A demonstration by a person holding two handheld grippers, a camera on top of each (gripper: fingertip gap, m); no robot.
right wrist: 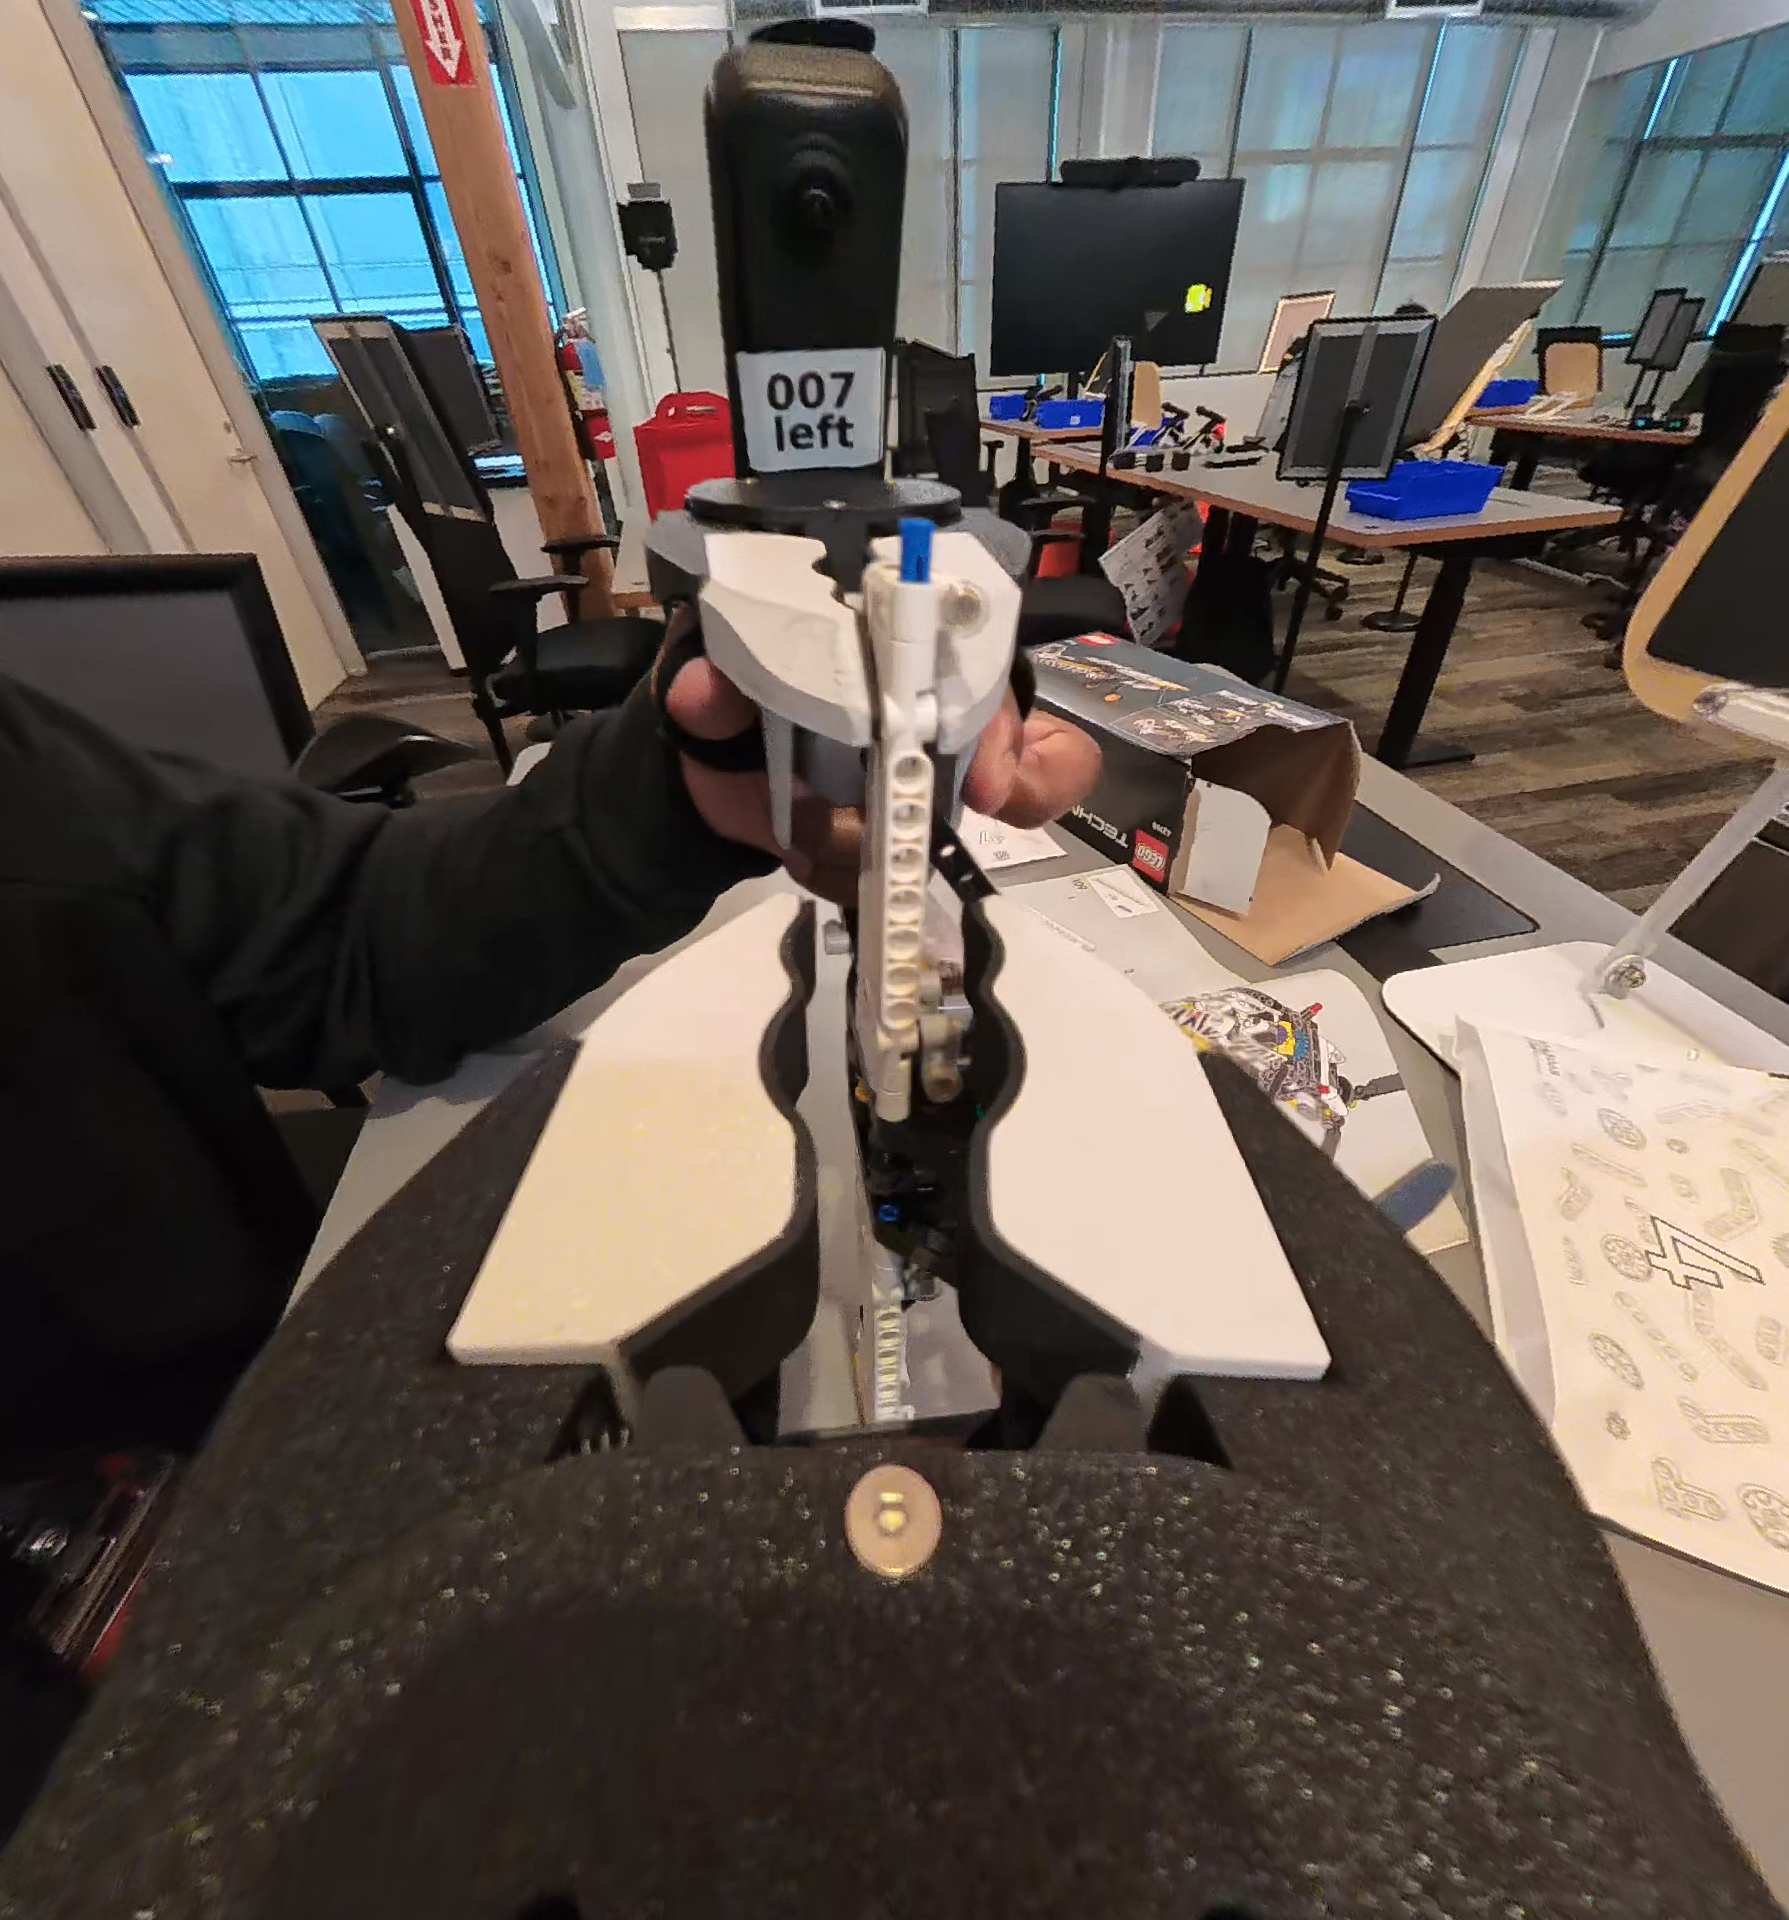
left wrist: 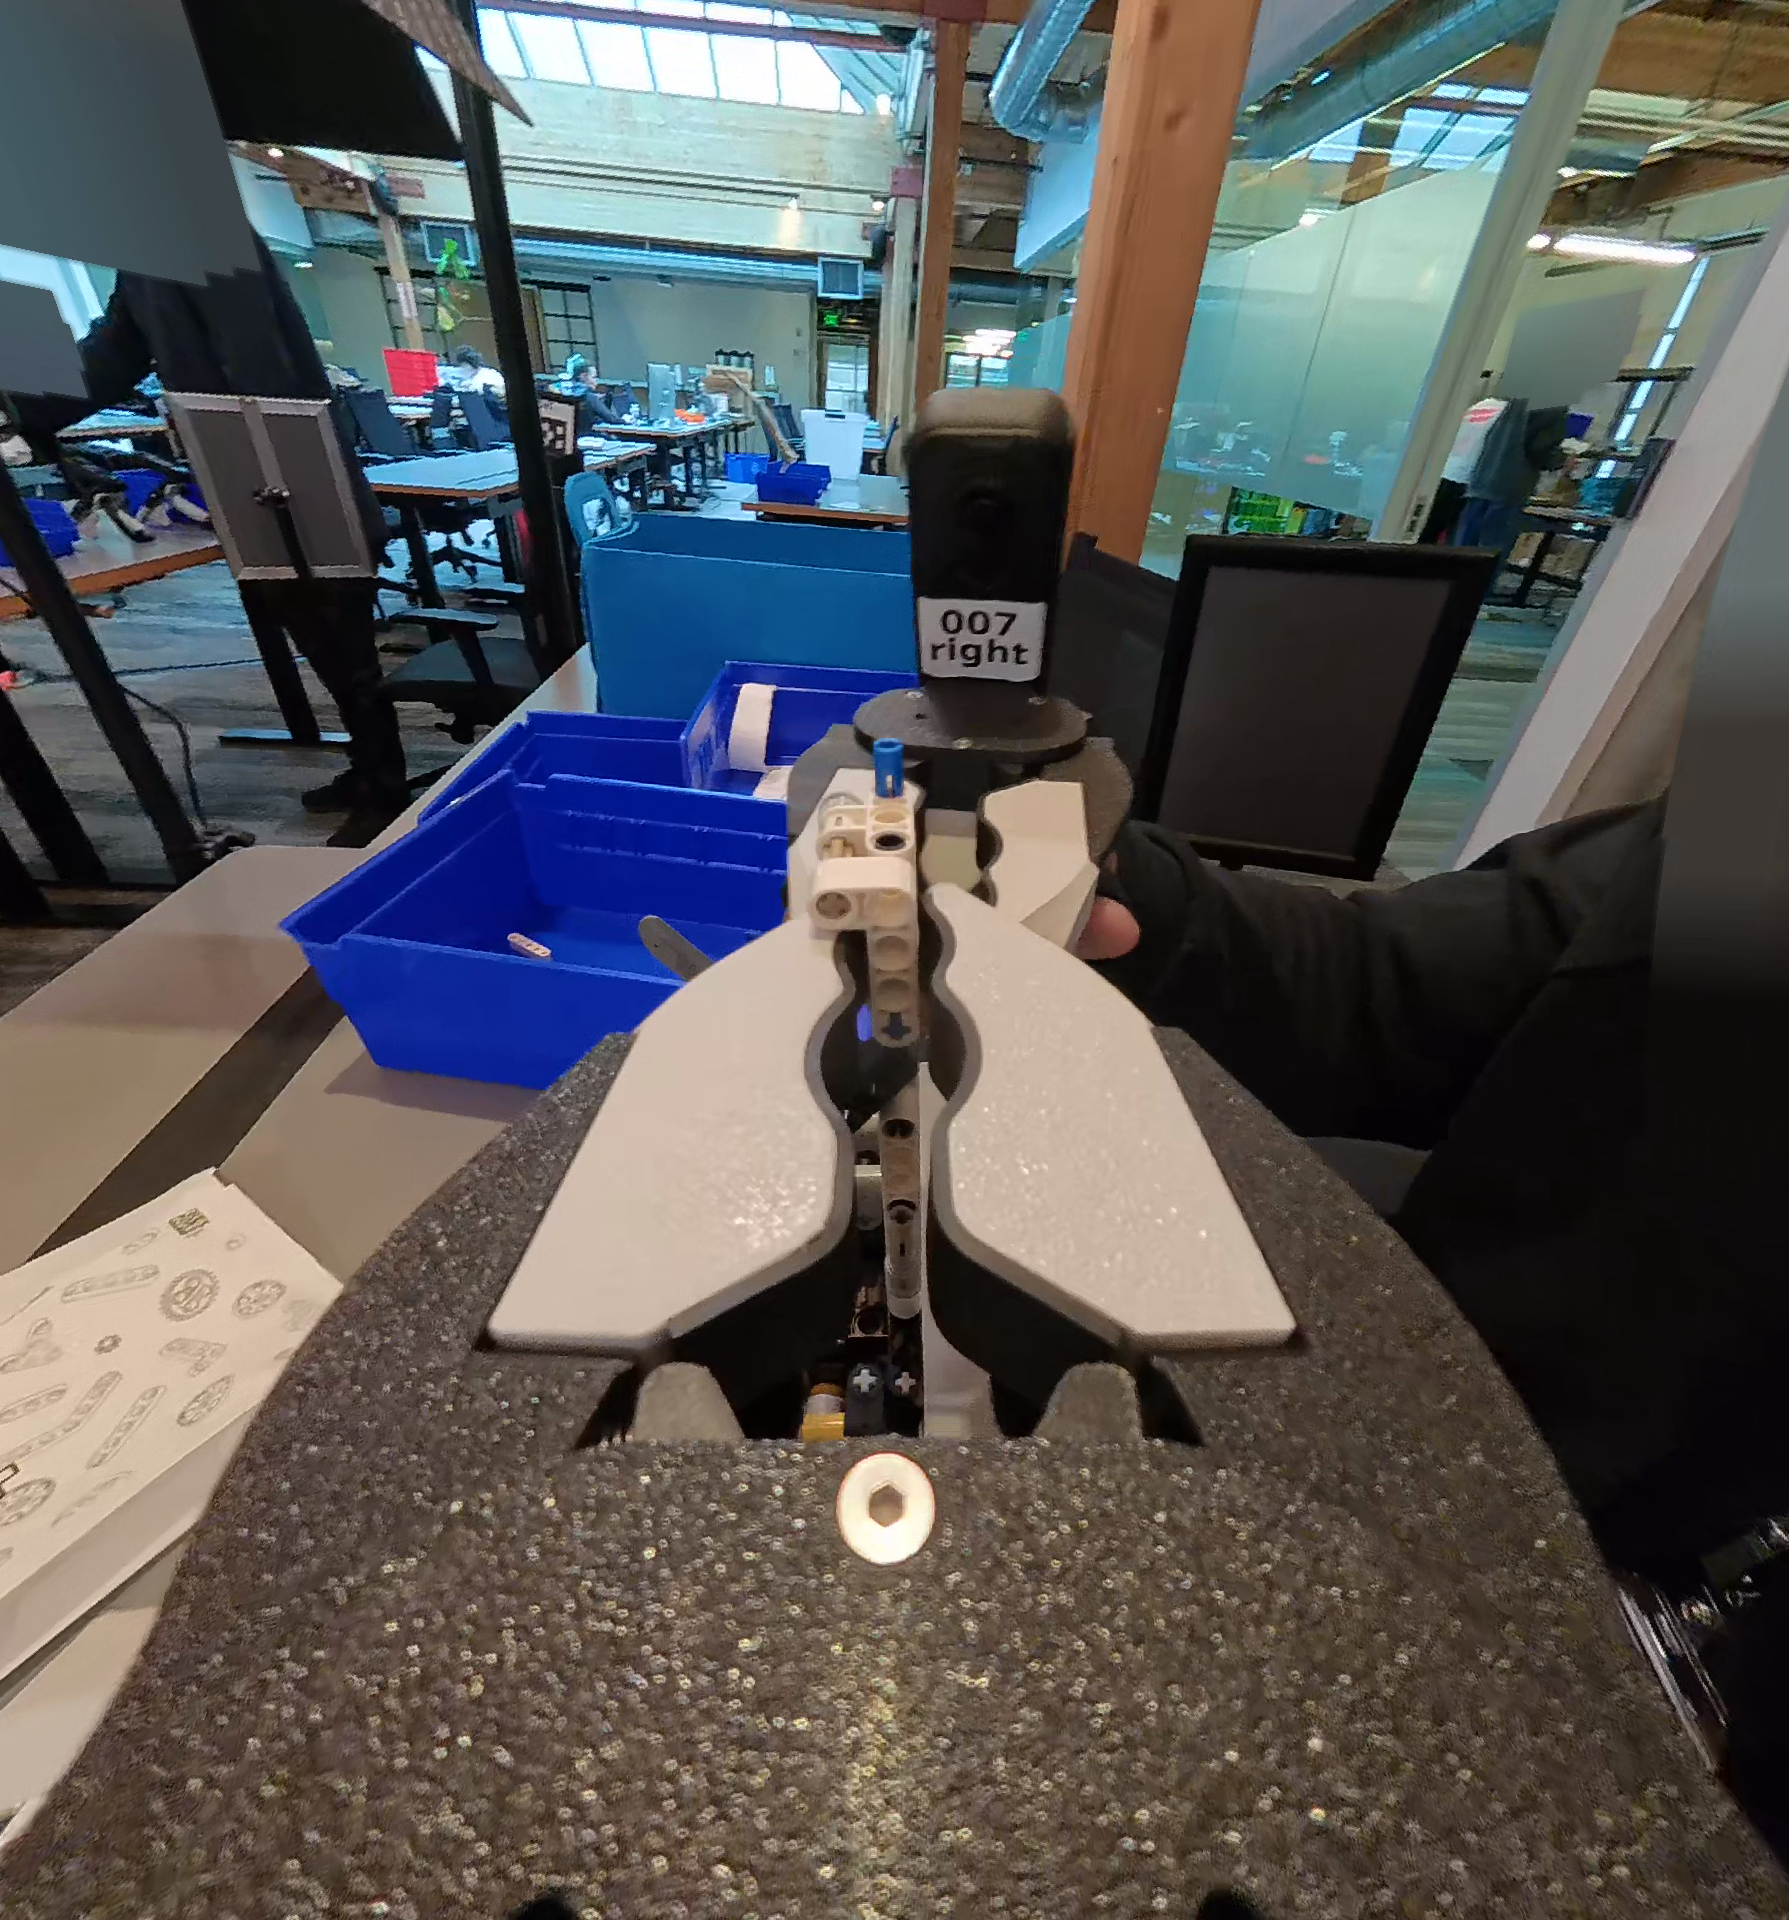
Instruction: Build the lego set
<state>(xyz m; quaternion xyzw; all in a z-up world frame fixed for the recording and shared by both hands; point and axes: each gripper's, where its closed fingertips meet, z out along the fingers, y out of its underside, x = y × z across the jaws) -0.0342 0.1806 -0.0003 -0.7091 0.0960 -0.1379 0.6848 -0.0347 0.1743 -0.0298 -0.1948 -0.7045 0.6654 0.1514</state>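
I work over a grey bench [left wrist: 90, 1039] in a big open office with wooden posts [left wrist: 1150, 260], glass walls, and many desks and chairs behind. On the bench, to the left side, stand blue bins [left wrist: 402, 966], and one small pale piece lies on the floor of the nearest bin. A printed sheet with drawings of parts [left wrist: 90, 1382] lies near my left claw. On the other side of the bench there is an opened cardboard box [right wrist: 1181, 748], a second sheet with drawings of parts [right wrist: 1648, 1299] and a coloured booklet page [right wrist: 1264, 1029]. A dark screen [right wrist: 1113, 270] stands farther in the room.

My two claws face each other, above the bench, with the white beam assembly [left wrist: 895, 966] between them. It is a long white bar with holes, and a blue pin [left wrist: 887, 758] sticks up from its top end.

My left claw [left wrist: 895, 925] is almost closed and both fingers press on the white bar, so it carries the assembly.

My right claw [right wrist: 890, 914] is partly open. The bar stands between its fingers, but a gap shows on the left side of the bar, so this claw does not grip it.
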